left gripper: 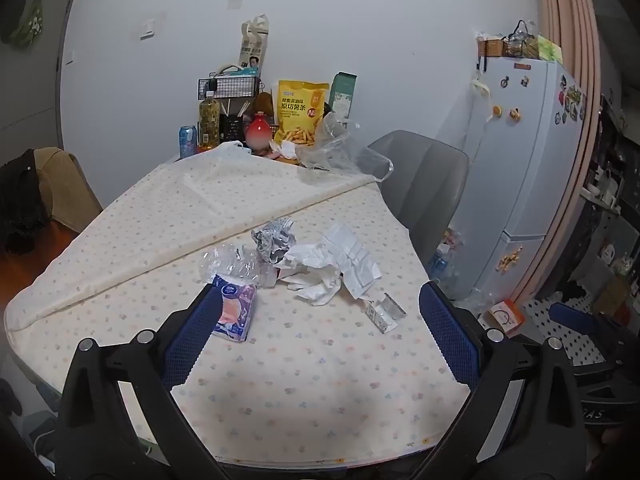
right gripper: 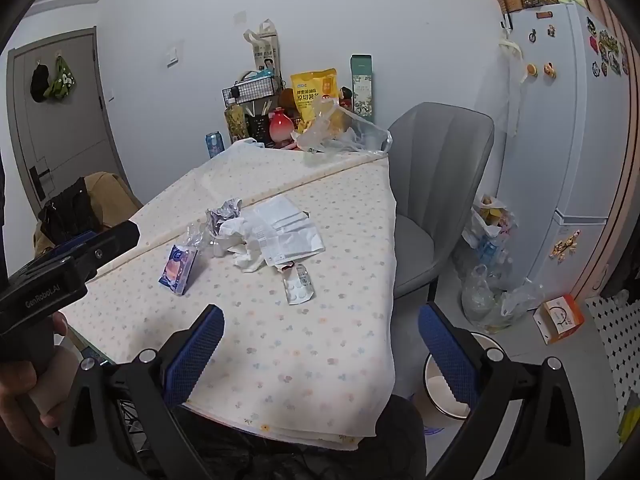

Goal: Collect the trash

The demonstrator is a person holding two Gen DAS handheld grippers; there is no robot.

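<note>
Left tool (left gripper: 320, 344): mine, fingers spread wide, nothing held, above the worktop (left gripper: 304, 392).
Right tool (right gripper: 320, 354): spread wide, nothing held, at the near edge.
Trash: tissue packet (left gripper: 234, 312), crumpled paper (left gripper: 332, 264), blister pack (right gripper: 298, 282), clustered mid-worktop.
Bin (right gripper: 440, 390): floor, right.

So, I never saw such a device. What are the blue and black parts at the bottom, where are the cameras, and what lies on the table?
Each picture comes from a camera mounted on a hand-held gripper that a person carries. The left hand-held gripper and the right hand-held gripper each show two blue padded fingers, wide open and holding nothing. On the flowered tablecloth lies trash: a tissue pack, clear crumpled plastic, crumpled foil, white crumpled paper and a pill blister. A bin stands on the floor beside the table.
</note>
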